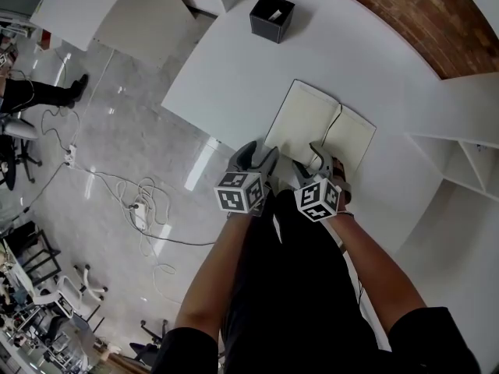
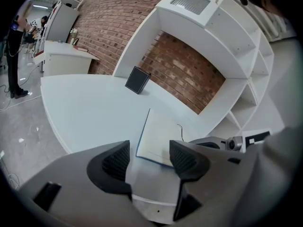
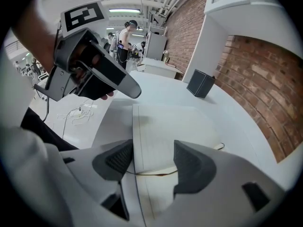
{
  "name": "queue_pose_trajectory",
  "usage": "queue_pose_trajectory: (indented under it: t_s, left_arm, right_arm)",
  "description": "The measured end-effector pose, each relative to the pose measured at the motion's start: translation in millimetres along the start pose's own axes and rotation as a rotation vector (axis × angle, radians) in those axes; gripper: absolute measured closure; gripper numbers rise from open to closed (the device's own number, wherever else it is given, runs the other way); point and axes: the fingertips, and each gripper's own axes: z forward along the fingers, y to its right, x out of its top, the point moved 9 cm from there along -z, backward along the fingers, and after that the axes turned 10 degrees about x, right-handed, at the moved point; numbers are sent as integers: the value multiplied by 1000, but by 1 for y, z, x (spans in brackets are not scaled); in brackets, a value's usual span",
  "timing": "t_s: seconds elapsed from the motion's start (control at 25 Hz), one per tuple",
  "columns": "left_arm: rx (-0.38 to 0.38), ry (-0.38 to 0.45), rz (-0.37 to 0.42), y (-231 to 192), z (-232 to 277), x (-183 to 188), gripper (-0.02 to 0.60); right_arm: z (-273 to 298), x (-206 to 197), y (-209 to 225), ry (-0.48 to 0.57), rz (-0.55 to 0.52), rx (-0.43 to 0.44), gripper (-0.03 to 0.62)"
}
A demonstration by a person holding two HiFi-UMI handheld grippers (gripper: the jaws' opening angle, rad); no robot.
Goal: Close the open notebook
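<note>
The open notebook (image 1: 312, 119) lies flat on the white table (image 1: 234, 76), cream pages up. In the head view both grippers hover side by side at its near edge. My left gripper (image 1: 260, 154) is at the left page's near edge. My right gripper (image 1: 321, 160) is near the spine's near end. In the left gripper view the left gripper (image 2: 149, 157) stands open, with the notebook (image 2: 161, 136) just beyond its pads. The right gripper (image 3: 151, 160) is open above the notebook (image 3: 175, 124), and a thin ribbon (image 3: 151, 173) crosses the page under its jaws.
A black square box (image 1: 272, 17) stands at the table's far side, also seen as the box (image 2: 138, 80) and the box (image 3: 200, 83). White shelving (image 1: 456, 158) and a brick wall (image 1: 421, 14) lie to the right. Cables (image 1: 140, 201) trail on the floor to the left.
</note>
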Motion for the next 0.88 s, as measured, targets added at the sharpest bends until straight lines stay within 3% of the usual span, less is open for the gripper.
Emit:
queue_pose_trajectory:
  t_s: [0.12,0.28,0.44,0.88]
  left_arm:
    - [-8,-9,-6,-5,2,1,339]
    - [-26,-22,-1,-9,6,4,339]
    - [-57,-33,11,-11,8,7,339]
    - [-114,-58,-32,-7,20,5,340]
  right_arm:
    - [0,1,-4,-3,-4,-9,346]
    - [-3,0,-10,49,53,-13,431]
    - [-7,-3,-12,96,152,-7,442]
    - [-8,-5,-11,118,167,-8,442]
